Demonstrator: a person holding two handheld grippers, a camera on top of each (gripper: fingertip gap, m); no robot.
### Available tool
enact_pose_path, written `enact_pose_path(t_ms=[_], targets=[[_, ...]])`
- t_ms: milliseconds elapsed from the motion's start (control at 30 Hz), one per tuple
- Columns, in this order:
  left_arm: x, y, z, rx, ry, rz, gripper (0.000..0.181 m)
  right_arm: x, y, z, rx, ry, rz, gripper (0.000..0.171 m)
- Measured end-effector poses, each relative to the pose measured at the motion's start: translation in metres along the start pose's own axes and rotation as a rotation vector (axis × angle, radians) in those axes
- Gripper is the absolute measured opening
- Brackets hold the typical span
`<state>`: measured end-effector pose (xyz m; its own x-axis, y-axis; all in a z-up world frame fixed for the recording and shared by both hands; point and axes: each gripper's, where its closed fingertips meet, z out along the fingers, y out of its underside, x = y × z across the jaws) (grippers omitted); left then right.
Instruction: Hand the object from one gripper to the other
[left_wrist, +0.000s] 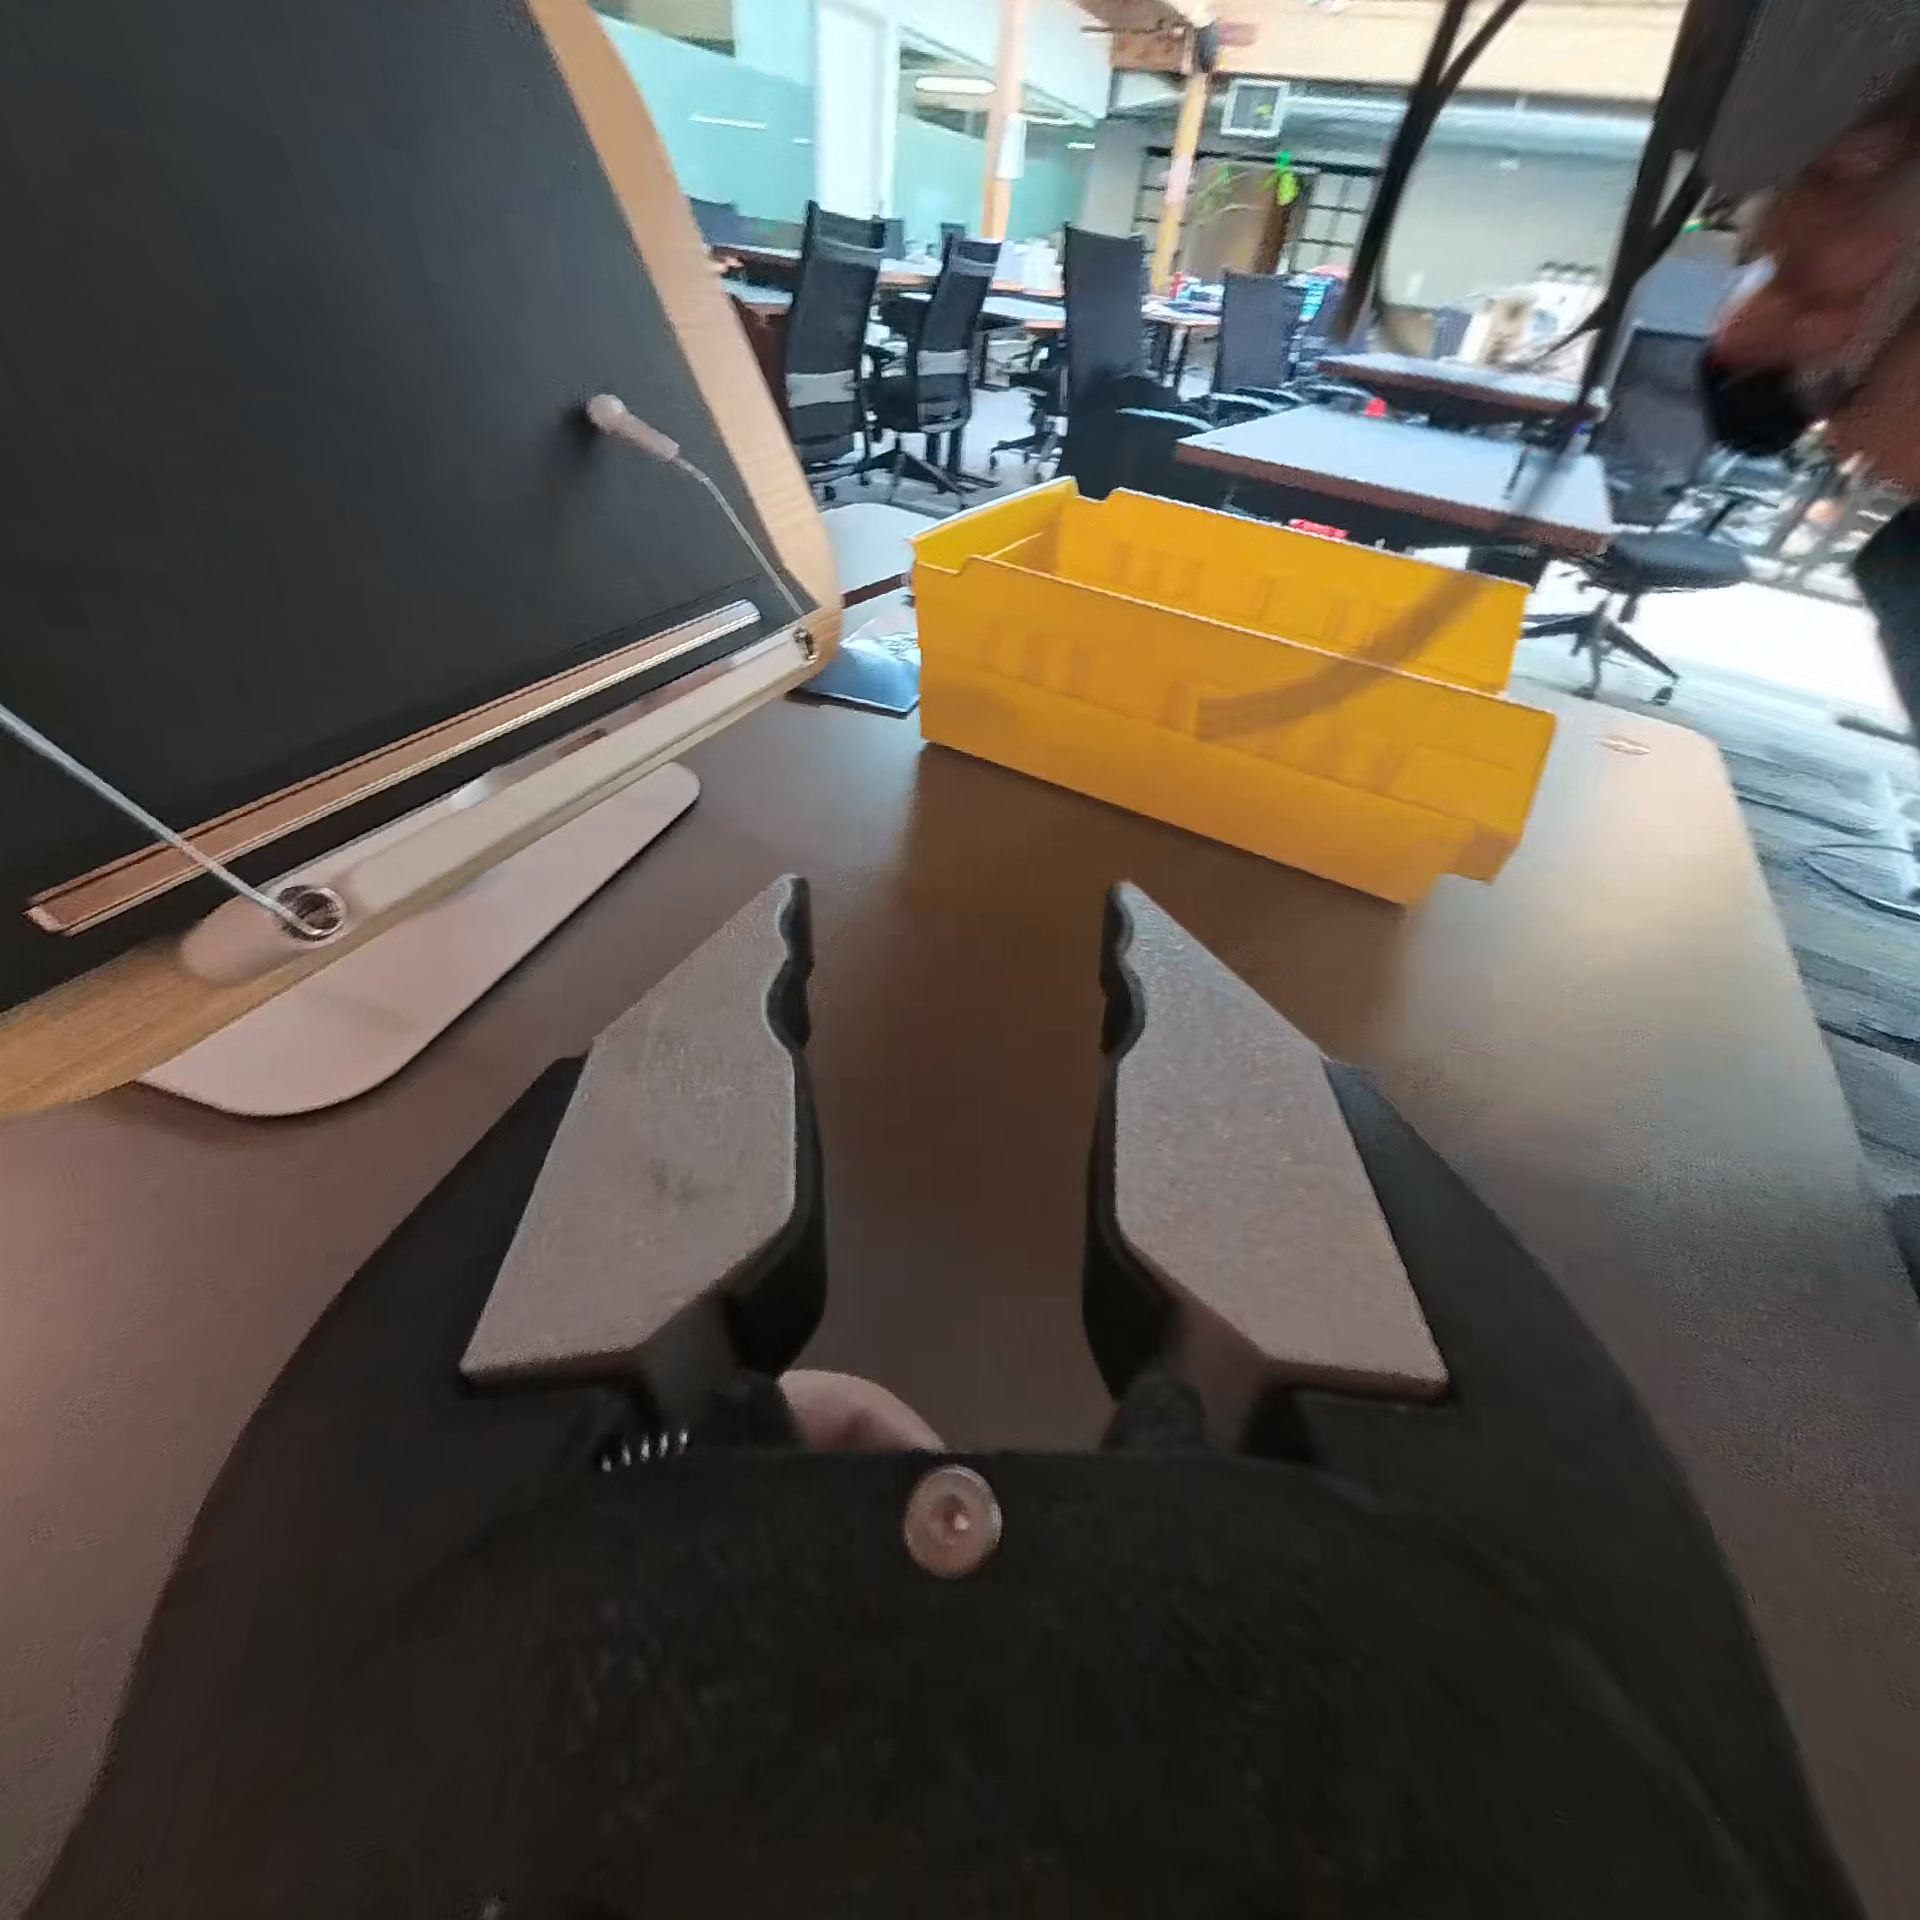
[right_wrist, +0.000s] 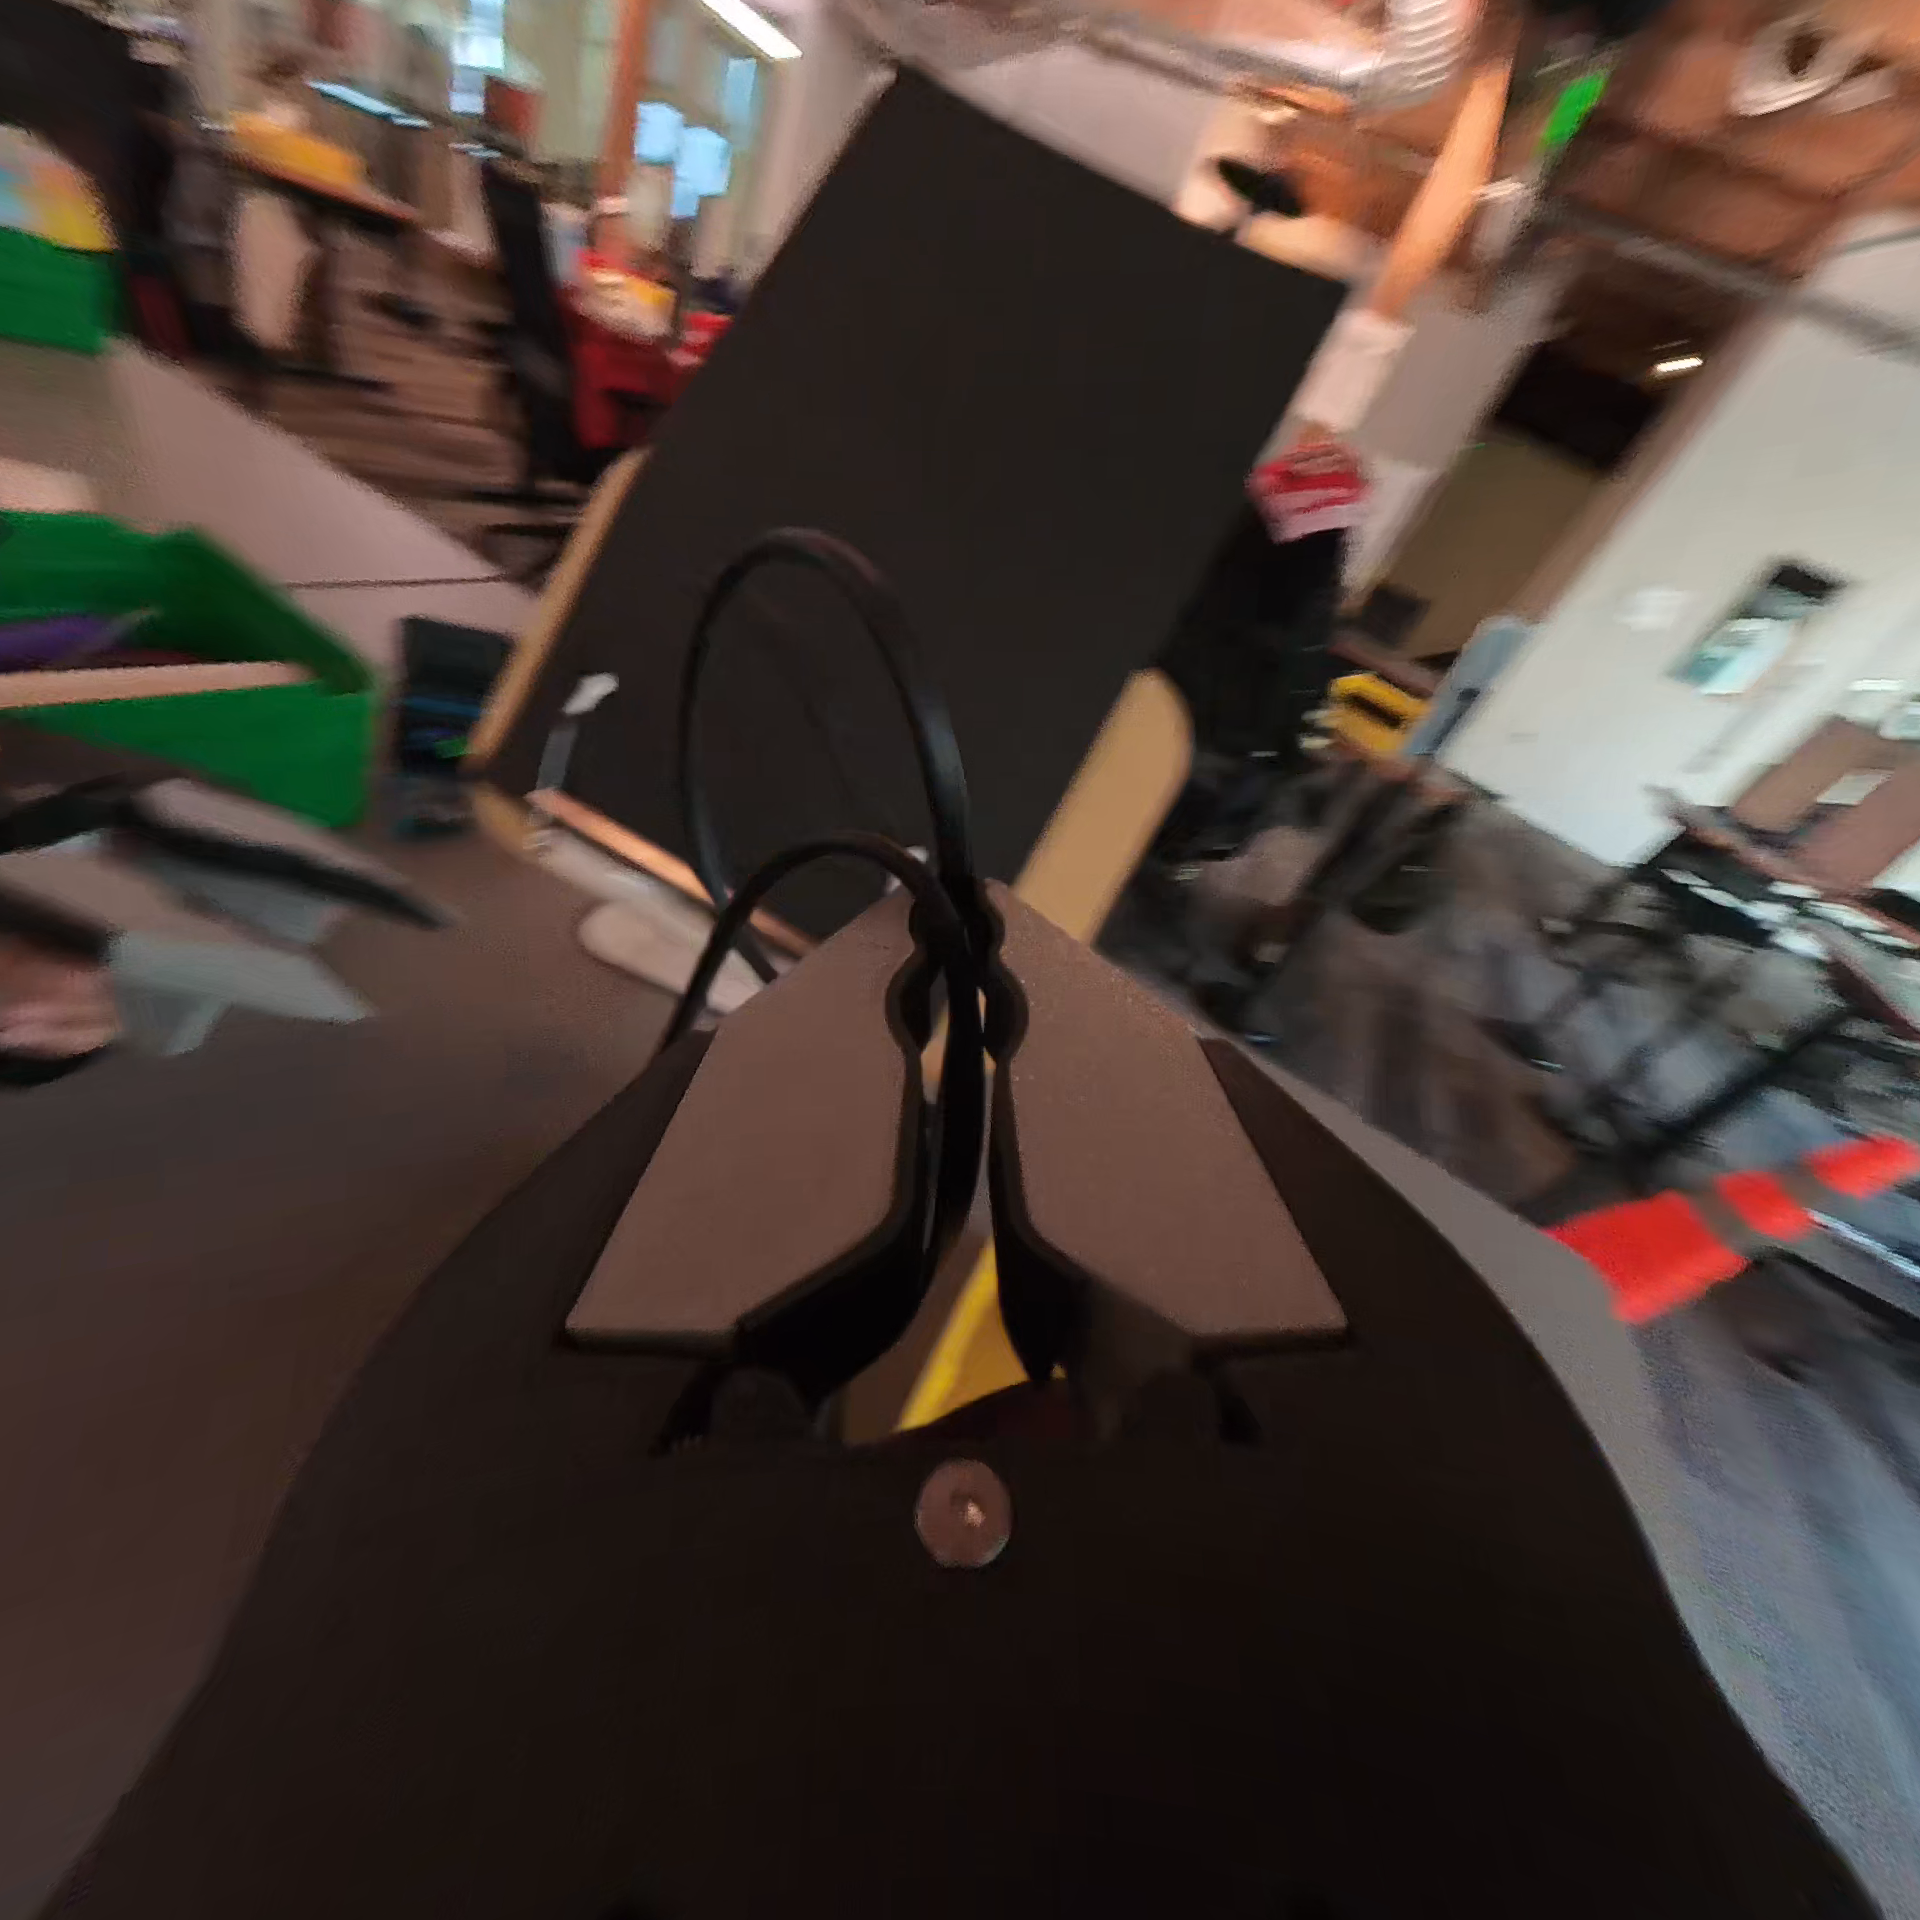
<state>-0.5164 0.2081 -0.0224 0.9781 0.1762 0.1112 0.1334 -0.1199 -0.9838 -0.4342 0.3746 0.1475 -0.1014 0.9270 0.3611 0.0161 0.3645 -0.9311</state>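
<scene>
In the right wrist view my right gripper is shut on thin black cable ties. Their loops curve up and to the left beyond the fingertips, and one strand runs back between the fingers. The view is blurred by motion. In the left wrist view my left gripper is open and empty, held low over the dark brown table. Black strands hang blurred at the upper right of that view, with one crossing in front of the yellow bin. The right gripper itself does not show there.
A black board in a wooden frame on a white stand stands at the left; it also shows in the right wrist view. A green bin sits at the left there. A person is at the right edge. Office chairs and desks lie behind. The left gripper's tips are roughly 25 cm from the right gripper's.
</scene>
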Motion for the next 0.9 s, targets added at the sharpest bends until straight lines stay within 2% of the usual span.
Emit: enact_pose_path(t_ms=[67, 167, 233, 300, 367, 400, 467, 533, 567, 600, 667, 767, 833, 900], targets=[[-0.006, 0.002, 0.0, -0.007, -0.03, -0.017, 0.048, 0.045, -0.007, -0.009, -0.014, 0.122, -0.041, 0.001], [-0.009, 0.008, 0.002, -0.032, -0.035, -0.027, 0.044, 0.107, 0.008, -0.012, -0.166, 0.309, -0.188, 0.001], [-0.013, 0.014, 0.003, -0.059, -0.058, -0.013, 0.043, 0.127, 0.023, -0.011, -0.247, 0.344, -0.227, 0.001], [-0.015, 0.021, 0.005, -0.094, -0.076, 0.005, 0.044, 0.127, 0.064, -0.002, -0.405, 0.29, -0.197, 0.001], [-0.014, 0.024, 0.007, -0.112, -0.081, 0.016, 0.044, 0.122, 0.134, -0.003, -0.701, 0.259, -0.138, 0.005], [-0.014, 0.025, 0.008, -0.114, -0.084, 0.02, 0.046, 0.117, 0.167, -0.007, -0.843, 0.247, -0.121, 0.022], [-0.014, 0.025, 0.008, -0.113, -0.089, 0.025, 0.049, 0.108, 0.206, -0.013, -1.006, 0.218, -0.155, 0.035], [-0.015, 0.023, 0.008, -0.107, -0.102, 0.028, 0.051, 0.104, 0.198, -0.008, -0.972, 0.238, -0.188, 0.048], [-0.017, 0.023, 0.007, -0.102, -0.115, 0.031, 0.052, 0.095, 0.185, -0.003, -0.92, 0.222, -0.161, 0.048], [-0.02, 0.021, 0.007, -0.095, -0.132, 0.033, 0.052, 0.083, 0.169, 0.003, -0.86, 0.185, -0.11, 0.051], [-0.024, 0.018, 0.006, -0.076, -0.156, 0.033, 0.052, 0.053, 0.133, 0.016, -0.733, 0.095, -0.002, 0.069], [-0.03, 0.018, 0.006, -0.066, -0.19, 0.029, 0.052, -0.013, 0.08, 0.037, -0.505, -0.101, 0.159, 0.088], [-0.032, 0.018, 0.006, -0.064, -0.206, 0.037, 0.054, -0.068, 0.056, 0.05, -0.351, -0.269, 0.257, 0.087], [-0.033, 0.017, 0.006, -0.055, -0.217, 0.051, 0.056, -0.109, 0.052, 0.064, -0.233, -0.355, 0.334, 0.079]])
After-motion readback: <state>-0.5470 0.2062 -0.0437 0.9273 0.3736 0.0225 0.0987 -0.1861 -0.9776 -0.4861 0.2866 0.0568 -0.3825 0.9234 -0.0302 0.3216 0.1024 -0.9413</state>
